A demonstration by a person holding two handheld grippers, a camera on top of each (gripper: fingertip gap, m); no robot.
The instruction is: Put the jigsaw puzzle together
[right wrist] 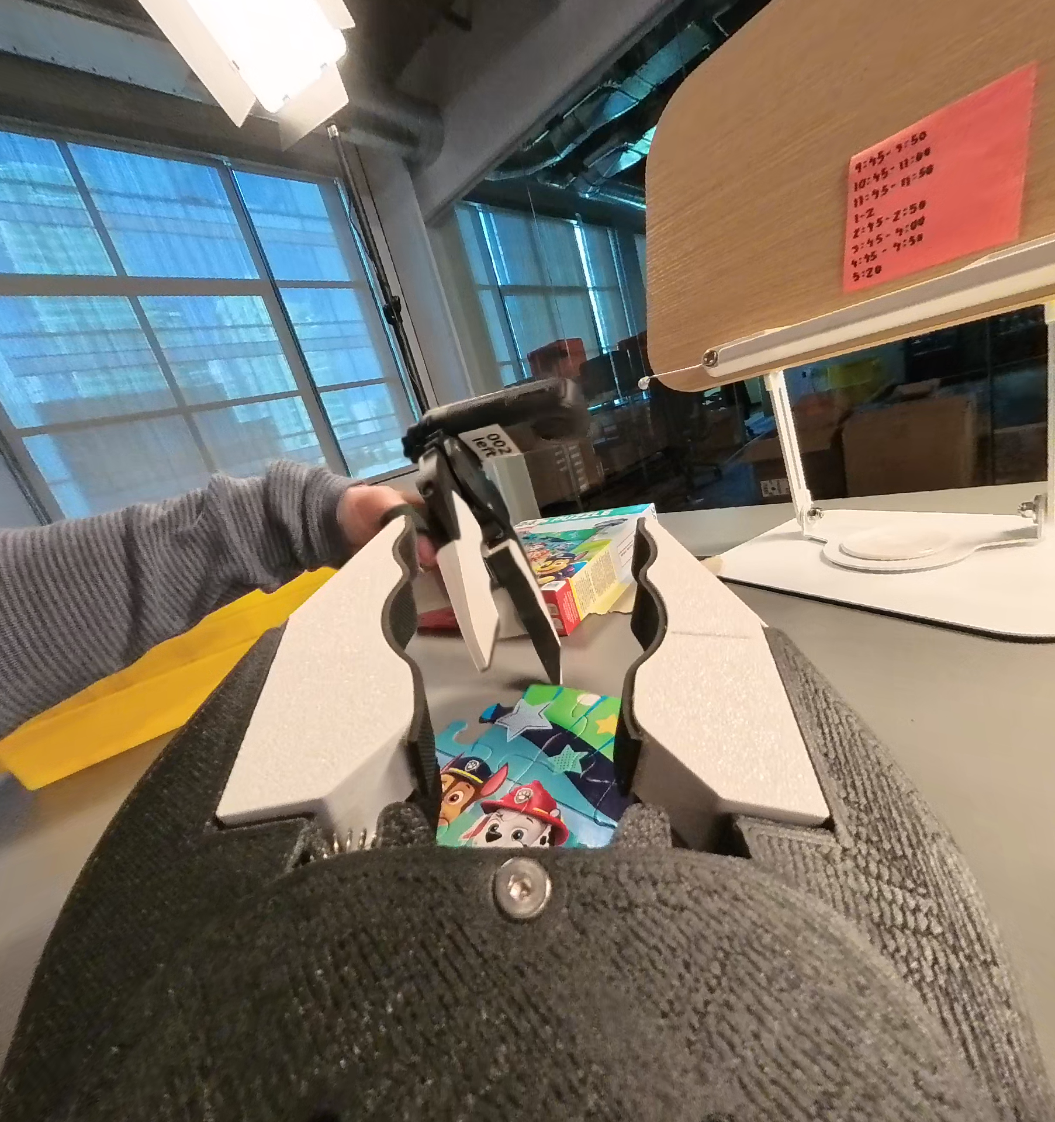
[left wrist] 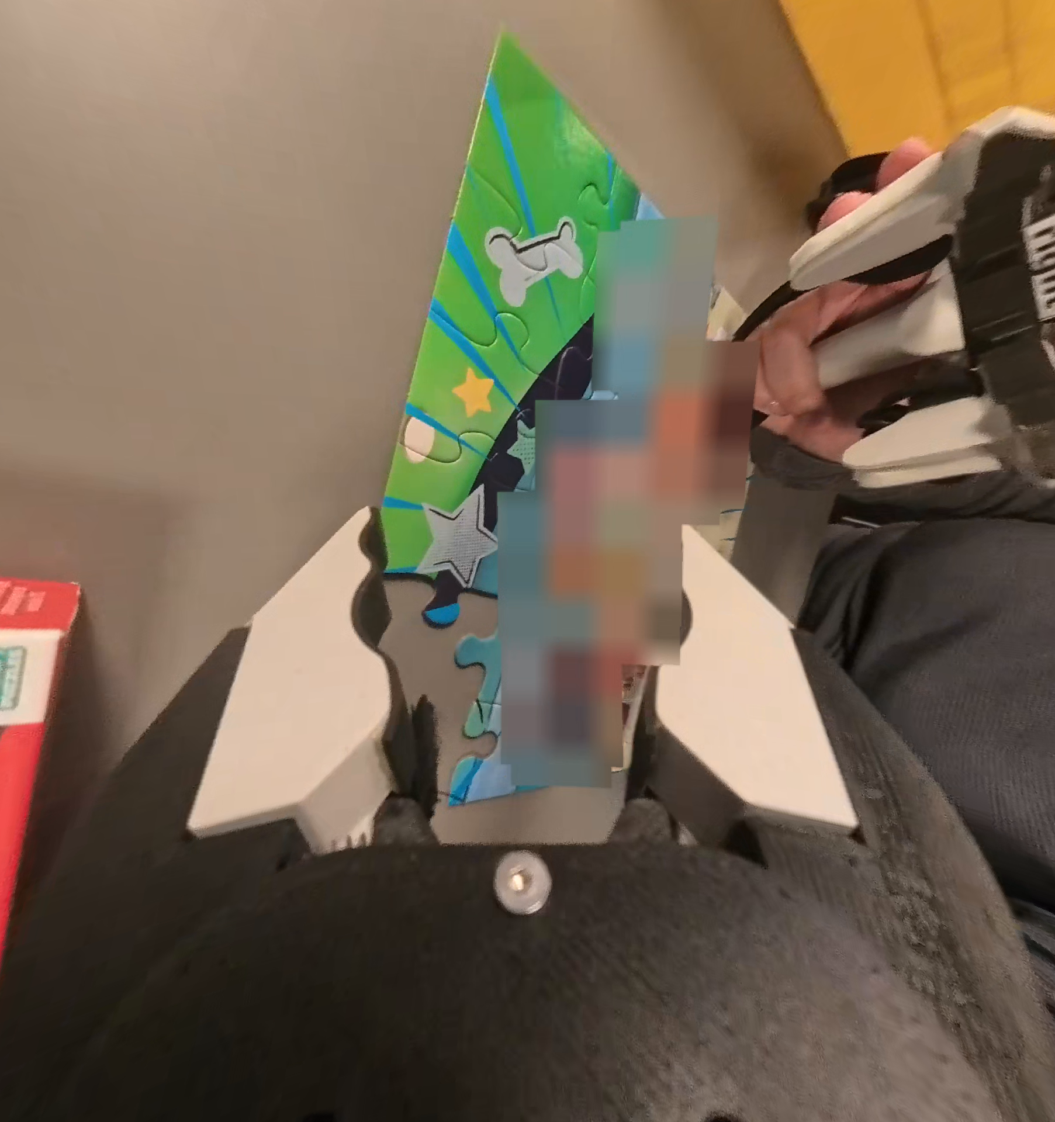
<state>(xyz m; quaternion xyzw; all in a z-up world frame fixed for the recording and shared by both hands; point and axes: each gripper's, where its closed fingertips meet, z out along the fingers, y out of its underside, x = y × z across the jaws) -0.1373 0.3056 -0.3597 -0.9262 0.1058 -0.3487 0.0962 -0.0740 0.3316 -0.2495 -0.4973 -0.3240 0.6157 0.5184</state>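
Observation:
A partly assembled cartoon jigsaw puzzle [left wrist: 512, 212] with a green border lies flat on the grey table [left wrist: 178, 303]. My left gripper [left wrist: 528, 525] is open and straddles one end of it, with its left pad [left wrist: 370, 564] close to the puzzle's edge. In the right wrist view the left gripper [right wrist: 519, 671] points steeply down at the puzzle's far edge [right wrist: 549, 698]. My right gripper [right wrist: 525, 528] is open, with nothing between its fingertips. The puzzle's near end [right wrist: 531, 747] shows low between its fingers. The right gripper's body [left wrist: 998, 291], held by a hand, is at the upper right of the left wrist view.
A puzzle box [right wrist: 585, 564] lies behind the puzzle. A red box [left wrist: 8, 759] sits left of my left gripper. A yellow bin [right wrist: 118, 686] is on the left. A white stand [right wrist: 877, 577] with a wooden board [right wrist: 816, 152] and pink note [right wrist: 938, 182] is on the right. A grey sleeve [right wrist: 118, 577] reaches in.

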